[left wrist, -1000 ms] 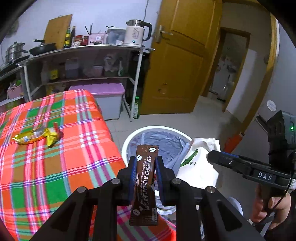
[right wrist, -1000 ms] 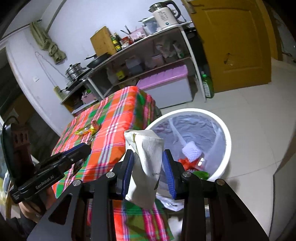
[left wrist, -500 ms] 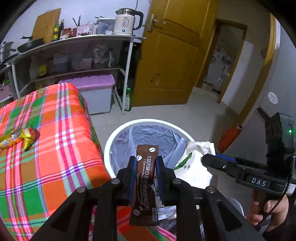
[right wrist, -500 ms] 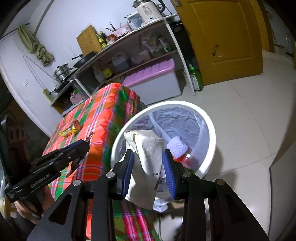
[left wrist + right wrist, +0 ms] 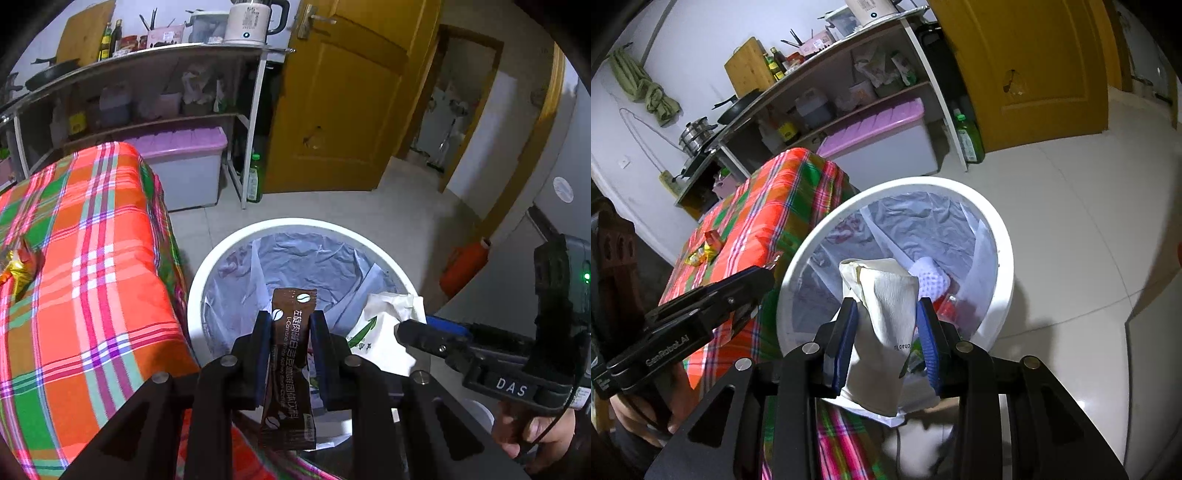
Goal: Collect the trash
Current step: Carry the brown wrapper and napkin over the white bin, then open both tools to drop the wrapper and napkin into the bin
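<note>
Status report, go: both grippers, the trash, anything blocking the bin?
Left gripper shut on brown coffee sachet. Right gripper shut on white paper pouch. Both above white bin. Nothing blocking.

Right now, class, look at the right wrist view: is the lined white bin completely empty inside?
No. Inside the white bin, a white mesh piece and red scraps lie on the liner.

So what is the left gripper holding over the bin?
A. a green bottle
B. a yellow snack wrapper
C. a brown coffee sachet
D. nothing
C: the left gripper is clamped on a brown coffee sachet above the white bin.
</note>
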`<state>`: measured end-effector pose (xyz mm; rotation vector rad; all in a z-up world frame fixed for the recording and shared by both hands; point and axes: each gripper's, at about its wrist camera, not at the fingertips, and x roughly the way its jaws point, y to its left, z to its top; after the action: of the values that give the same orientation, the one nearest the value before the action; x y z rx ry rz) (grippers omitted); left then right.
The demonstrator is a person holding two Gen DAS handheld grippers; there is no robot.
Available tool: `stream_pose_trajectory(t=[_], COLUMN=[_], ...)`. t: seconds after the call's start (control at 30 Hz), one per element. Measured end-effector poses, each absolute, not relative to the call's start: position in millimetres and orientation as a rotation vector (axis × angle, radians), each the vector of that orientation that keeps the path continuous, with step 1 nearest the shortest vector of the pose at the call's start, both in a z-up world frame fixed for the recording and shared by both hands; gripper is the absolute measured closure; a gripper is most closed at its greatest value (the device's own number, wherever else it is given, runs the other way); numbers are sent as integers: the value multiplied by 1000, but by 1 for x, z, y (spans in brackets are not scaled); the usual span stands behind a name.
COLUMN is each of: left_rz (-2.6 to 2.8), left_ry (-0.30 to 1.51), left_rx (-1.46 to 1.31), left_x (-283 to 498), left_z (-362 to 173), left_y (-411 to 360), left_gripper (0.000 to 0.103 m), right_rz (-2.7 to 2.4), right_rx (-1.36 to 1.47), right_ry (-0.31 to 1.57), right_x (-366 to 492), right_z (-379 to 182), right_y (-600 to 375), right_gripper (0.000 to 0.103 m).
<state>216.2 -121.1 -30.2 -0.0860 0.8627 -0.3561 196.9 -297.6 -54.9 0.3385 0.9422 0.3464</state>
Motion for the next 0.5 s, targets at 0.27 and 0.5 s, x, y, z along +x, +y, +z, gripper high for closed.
stream_pose_trajectory(t=[0.27, 0.5], left_rz=[-370, -373], left_ry=[888, 859], left_rx=[-128, -137], left_x=[224, 217], left_z=[-36, -27], left_y=[-117, -114], left_gripper=[66, 65], right_rz=[332, 330], right_rx=[322, 312], right_ry=[952, 927], right_x=[205, 199], right_z=[-60, -50], right_y=[-295, -293], right_gripper=[63, 62])
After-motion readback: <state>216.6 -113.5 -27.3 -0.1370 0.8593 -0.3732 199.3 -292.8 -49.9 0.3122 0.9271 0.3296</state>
